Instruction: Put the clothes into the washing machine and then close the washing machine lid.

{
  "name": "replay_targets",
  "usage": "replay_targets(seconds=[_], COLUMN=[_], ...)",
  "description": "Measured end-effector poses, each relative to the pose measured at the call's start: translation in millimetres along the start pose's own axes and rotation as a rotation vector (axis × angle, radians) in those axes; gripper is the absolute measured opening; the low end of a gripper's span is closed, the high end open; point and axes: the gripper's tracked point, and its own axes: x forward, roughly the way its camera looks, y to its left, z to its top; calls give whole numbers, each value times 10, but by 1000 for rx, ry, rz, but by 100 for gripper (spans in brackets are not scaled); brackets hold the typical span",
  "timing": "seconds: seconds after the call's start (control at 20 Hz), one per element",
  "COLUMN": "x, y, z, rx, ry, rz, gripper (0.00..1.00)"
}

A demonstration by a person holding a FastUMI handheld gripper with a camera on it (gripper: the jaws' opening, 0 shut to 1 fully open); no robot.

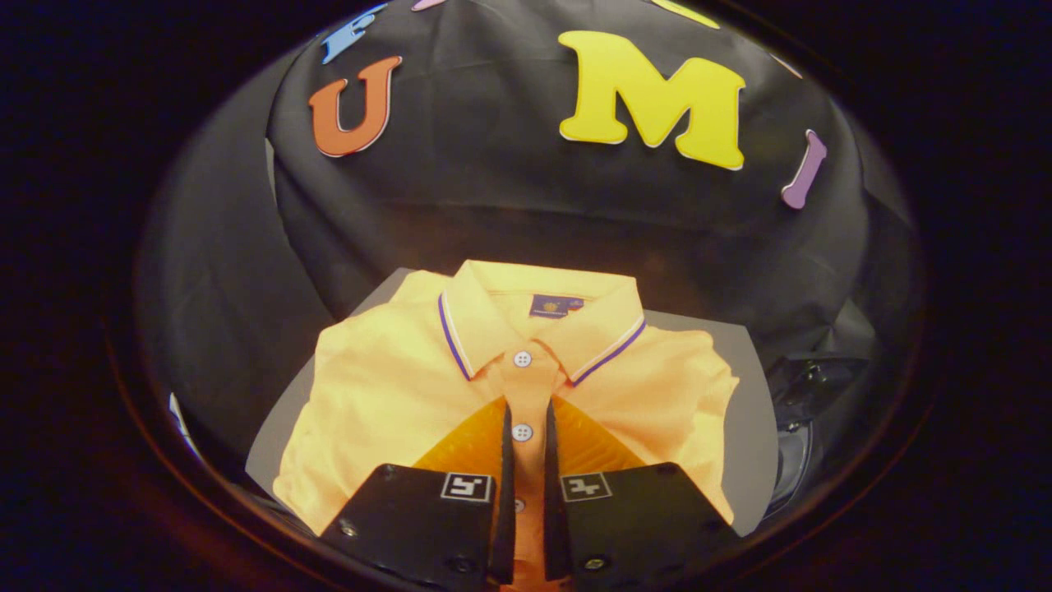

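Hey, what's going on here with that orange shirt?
A hand-held gripper is down over a folded orange polo shirt that lies flat on a grey board. Its two fingers sit close together along the button strip, with a narrow gap between them, and seem to be pinching the fabric there. The shirt has not been lifted yet.

The gripper has two black blocks, each with a white square marker and screws, and ribbed orange fingers tapering forward to a narrow gap.
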Motion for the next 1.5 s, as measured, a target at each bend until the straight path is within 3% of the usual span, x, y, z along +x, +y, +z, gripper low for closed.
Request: replay_targets(seconds=[0.15,0.45,1.05,1.25,1.5], x=[-38,-359,-2170,-2870,-3605], y=[-17,-86,-486,-833,-1437], z=[-16,25,364,450,417], rx=[10,-30,10,46,55], ry=[-13,-111,-424,-526,-610], rz=[58,91,139,116,30], gripper=[8,6,6,6,6])
